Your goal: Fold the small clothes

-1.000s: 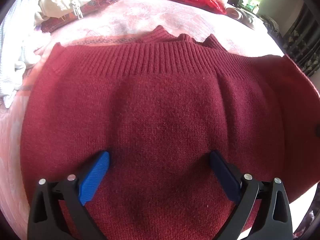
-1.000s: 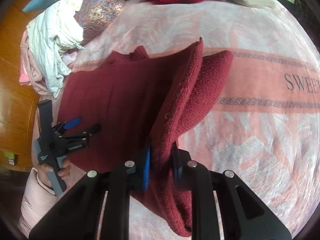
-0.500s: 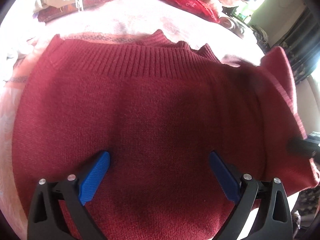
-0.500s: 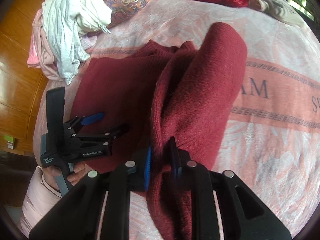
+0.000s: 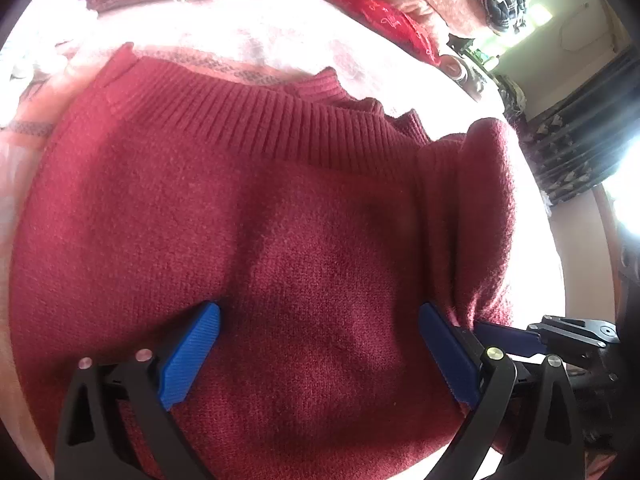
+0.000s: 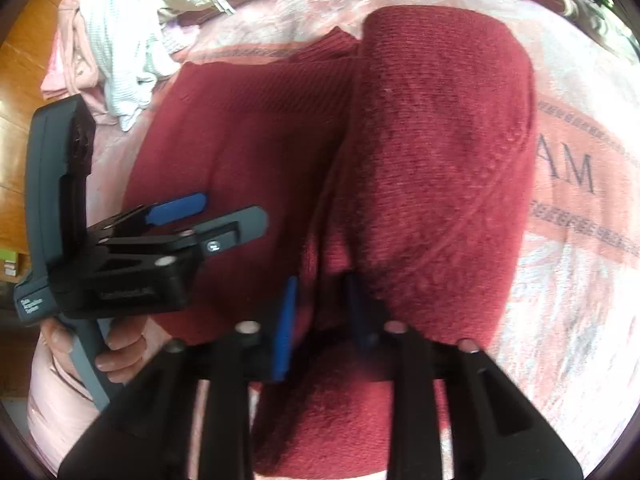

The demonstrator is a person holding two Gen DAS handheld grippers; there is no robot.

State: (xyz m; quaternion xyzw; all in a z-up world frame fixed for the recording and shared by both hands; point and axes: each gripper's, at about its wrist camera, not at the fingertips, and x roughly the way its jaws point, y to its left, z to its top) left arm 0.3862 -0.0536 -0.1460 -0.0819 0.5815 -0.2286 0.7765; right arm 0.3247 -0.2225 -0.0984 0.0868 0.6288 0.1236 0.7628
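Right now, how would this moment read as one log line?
step: fold side over | left gripper: open above sweater | right gripper: opening, fold between

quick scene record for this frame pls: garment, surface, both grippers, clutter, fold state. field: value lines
garment: dark red knit sweater, ribbed band away from the cameras
surface: pink patterned blanket with printed letters
left gripper: open, hovering over the sweater's middle, nothing between its fingers
right gripper: jaws have just been opening; a fold of sweater between the fingers, which no longer pinch it
fold state: right side flap brought over towards the middle, bulging, not flat
clutter: heap of light clothes beyond the sweater; red cloth further back
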